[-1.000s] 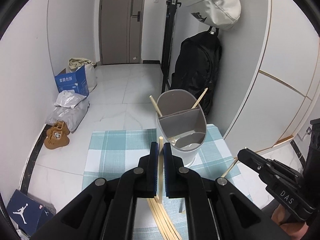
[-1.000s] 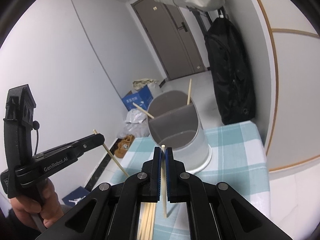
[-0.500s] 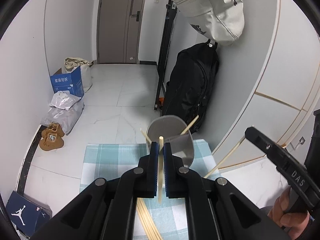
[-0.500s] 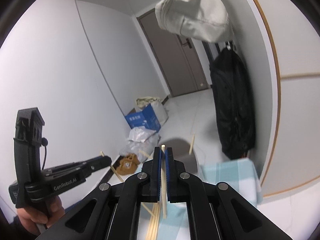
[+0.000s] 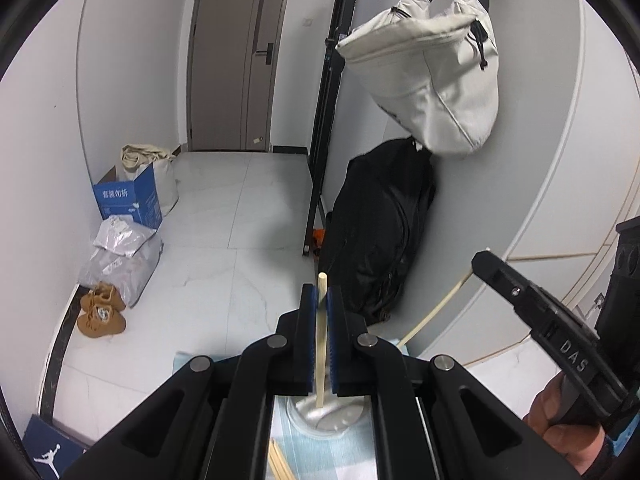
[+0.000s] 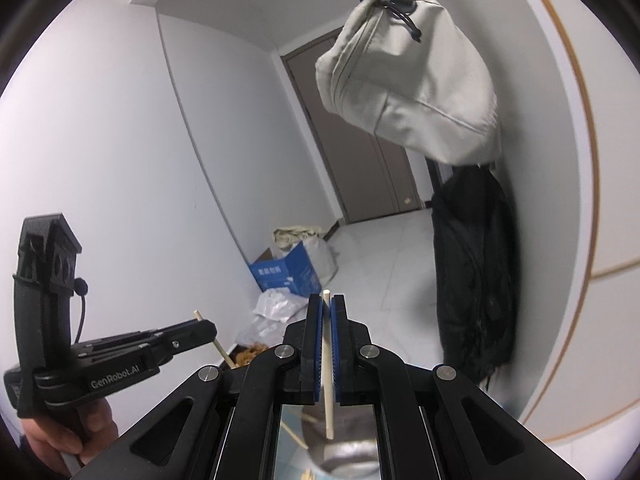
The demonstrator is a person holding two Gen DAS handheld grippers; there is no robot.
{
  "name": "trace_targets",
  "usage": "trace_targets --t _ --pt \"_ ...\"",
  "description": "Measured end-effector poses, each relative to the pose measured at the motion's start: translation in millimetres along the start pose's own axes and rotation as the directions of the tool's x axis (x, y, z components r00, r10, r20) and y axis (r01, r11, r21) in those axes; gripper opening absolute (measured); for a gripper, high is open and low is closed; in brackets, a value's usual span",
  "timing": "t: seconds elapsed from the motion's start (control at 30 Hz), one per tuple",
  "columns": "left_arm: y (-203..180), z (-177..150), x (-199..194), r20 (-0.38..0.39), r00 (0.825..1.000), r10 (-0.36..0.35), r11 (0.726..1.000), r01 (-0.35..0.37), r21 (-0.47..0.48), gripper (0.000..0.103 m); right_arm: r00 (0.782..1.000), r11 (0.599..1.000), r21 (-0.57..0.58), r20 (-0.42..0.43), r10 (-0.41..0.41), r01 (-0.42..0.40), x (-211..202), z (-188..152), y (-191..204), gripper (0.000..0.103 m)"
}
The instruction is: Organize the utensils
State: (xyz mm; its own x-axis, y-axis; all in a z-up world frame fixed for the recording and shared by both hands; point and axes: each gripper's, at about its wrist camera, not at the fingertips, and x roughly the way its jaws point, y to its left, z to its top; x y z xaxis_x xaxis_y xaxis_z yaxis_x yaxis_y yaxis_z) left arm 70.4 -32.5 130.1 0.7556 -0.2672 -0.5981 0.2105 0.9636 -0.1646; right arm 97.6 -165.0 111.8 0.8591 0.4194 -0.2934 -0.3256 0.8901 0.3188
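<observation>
Blue-padded left tongs (image 5: 319, 300) and right tongs (image 6: 327, 312) each pinch one slim wooden chopstick (image 5: 320, 344).

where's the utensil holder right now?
Low in both wrist views: the grey utensil holder sits on the checked cloth, seen just below the chopstick clamped in the left gripper, loose chopsticks beside it.

A worktop covered by a pale blue checked cloth (image 5: 352, 454). On it stand a grey utensil holder (image 5: 328, 416) and, just beside it, a few loose wooden chopsticks (image 5: 280, 462). White marble floor (image 5: 224, 264) lies beyond.
</observation>
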Motion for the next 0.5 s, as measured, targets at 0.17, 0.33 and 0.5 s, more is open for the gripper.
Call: trace_targets --t 0.17,0.33,0.5 --pt "0 17 14 0.015 1.000 0.006 1.000 -0.006 0.021 0.001 1.000 1.000 0.020 0.000 -0.020 0.020 20 14 -10 0.003" --pt "4 11 38 -0.001 1.000 0.015 1.000 -0.015 0.020 0.001 0.999 0.998 0.055 -0.030 -0.031 0.032 45 14 -24 0.003" --pt "13 -4 66 -0.048 0.999 0.007 1.000 -0.007 0.002 0.001 0.996 0.998 0.049 -0.075 -0.047 0.050 66 -4 -33 0.003"
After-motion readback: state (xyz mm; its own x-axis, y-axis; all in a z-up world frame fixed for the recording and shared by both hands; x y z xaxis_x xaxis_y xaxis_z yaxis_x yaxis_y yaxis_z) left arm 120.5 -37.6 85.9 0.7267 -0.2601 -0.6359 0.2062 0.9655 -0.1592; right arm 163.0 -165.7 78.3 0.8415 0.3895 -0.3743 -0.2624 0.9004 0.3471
